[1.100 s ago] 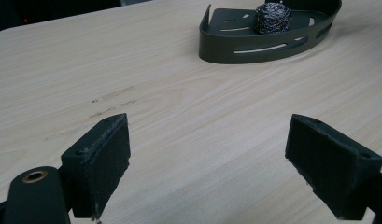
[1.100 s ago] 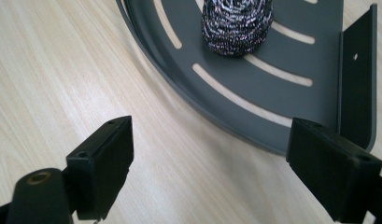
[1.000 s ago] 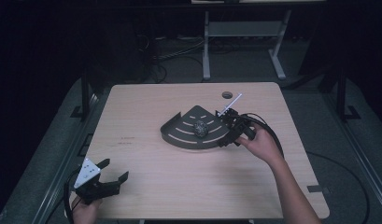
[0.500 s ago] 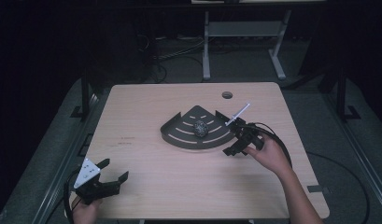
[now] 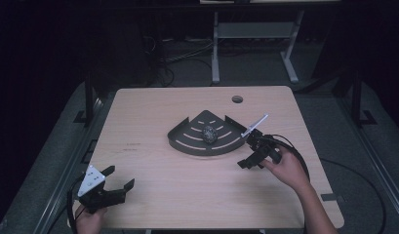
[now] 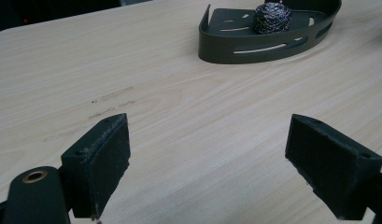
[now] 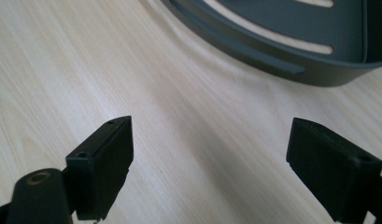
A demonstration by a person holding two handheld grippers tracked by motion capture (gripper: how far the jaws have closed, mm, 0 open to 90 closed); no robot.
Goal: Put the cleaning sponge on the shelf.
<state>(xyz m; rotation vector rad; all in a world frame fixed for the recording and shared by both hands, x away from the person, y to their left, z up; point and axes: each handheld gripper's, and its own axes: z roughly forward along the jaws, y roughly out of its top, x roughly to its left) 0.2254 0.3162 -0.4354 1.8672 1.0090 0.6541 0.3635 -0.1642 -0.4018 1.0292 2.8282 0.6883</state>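
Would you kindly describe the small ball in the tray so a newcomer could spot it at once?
On the wooden table, find the dark fan-shaped tray near the middle. Among its slots sits the ball, a dark, glinting, scrunched wad, the one thing inside.

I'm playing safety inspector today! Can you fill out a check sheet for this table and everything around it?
Surface: light wooden table, with a round hole near the far edge and faint dark marks.
Job's things: dark fan-shaped tray with slots; a dark crinkly ball sits inside it.
Clutter: nothing seen.
Grippers: left gripper open near the front left corner, empty; right gripper open beside the tray's right end, empty.
Cables: a black cable loops from the right gripper; more cables lie on the floor behind.
Surroundings: dark room, grey floor, a pale metal frame beyond the table.
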